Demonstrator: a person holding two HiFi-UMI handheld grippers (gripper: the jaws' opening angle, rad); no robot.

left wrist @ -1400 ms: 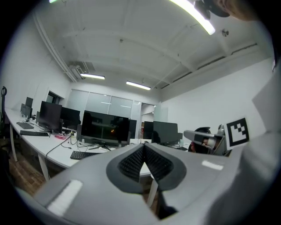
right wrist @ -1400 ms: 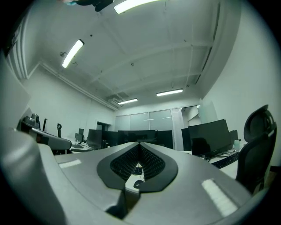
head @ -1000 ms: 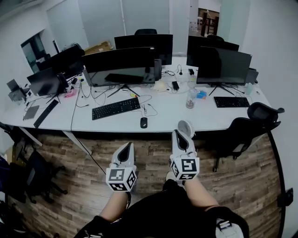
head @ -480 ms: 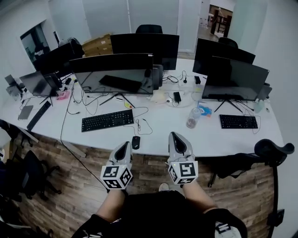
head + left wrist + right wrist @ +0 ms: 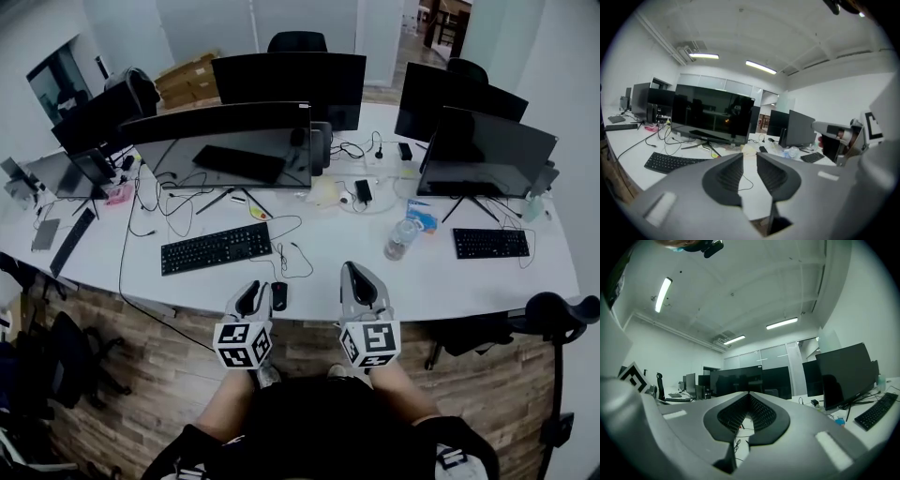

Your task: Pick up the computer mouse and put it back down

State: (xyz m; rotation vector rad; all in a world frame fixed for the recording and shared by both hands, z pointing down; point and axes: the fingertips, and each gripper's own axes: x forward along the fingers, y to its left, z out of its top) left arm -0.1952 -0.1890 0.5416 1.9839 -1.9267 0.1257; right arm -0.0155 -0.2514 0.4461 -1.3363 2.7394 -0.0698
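Observation:
The black computer mouse [image 5: 278, 295] lies on the white desk [image 5: 309, 272] near its front edge, its cable running back toward the monitors. My left gripper [image 5: 251, 292] hovers at the desk edge just left of the mouse, apart from it. Its jaws are opening: the left gripper view shows a narrow gap at the left gripper [image 5: 749, 157] with nothing in it, and the mouse is hidden there. My right gripper [image 5: 353, 274] is over the desk edge to the right of the mouse. The right gripper [image 5: 749, 394] has its tips together, empty.
A black keyboard [image 5: 216, 247] lies behind and left of the mouse, under a wide monitor [image 5: 225, 141]. A plastic bottle [image 5: 400, 238] and a second keyboard [image 5: 492, 243] are to the right. An office chair [image 5: 562, 314] stands at the desk's right end. Loose cables [image 5: 291, 258] cross the desktop.
Both grippers have moved forward from over the floor to the desk's front edge. The left one has come up beside the mouse and its jaws have parted slightly.

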